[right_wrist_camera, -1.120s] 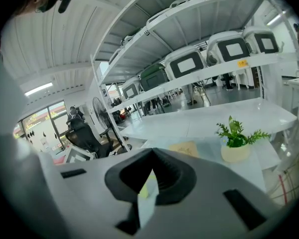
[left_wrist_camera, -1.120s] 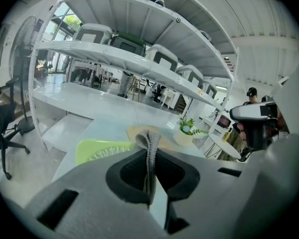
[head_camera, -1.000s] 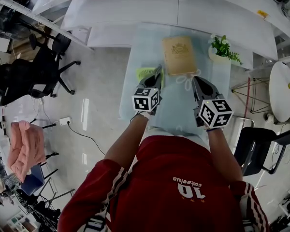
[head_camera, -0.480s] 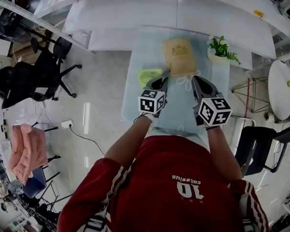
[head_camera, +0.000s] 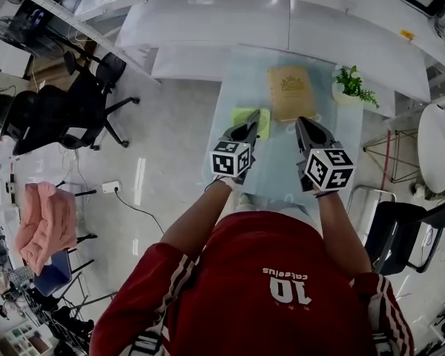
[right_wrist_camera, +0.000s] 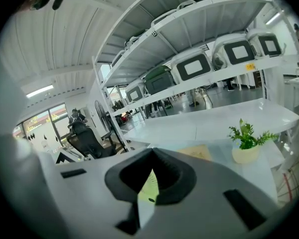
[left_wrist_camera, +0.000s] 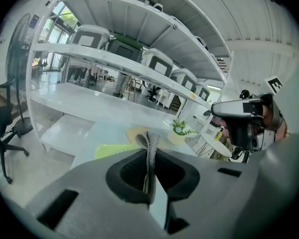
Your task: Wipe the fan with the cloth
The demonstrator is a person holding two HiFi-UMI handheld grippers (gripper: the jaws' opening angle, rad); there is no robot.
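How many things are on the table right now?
3: green fan at the left, tan pouch in the middle, potted plant at the right; others may be hidden.

On the tabletop point(head_camera: 276, 163) in front of me, the fan point(head_camera: 240, 116) lies flat on the left side. A flat packet point(head_camera: 291, 93) sits just right of it and a little farther back, and a potted plant point(head_camera: 351, 84) stands at the far right corner. My left gripper point(head_camera: 254, 117) reaches over the fan's right edge, with the cloth point(left_wrist_camera: 150, 148) between its jaws. My right gripper point(head_camera: 300, 122) is beside it to the right, just before the packet. A long bench point(head_camera: 282, 22) runs behind the tabletop. Office chairs point(head_camera: 63, 110) stand off to the left and a round table point(head_camera: 436, 143) to the right.
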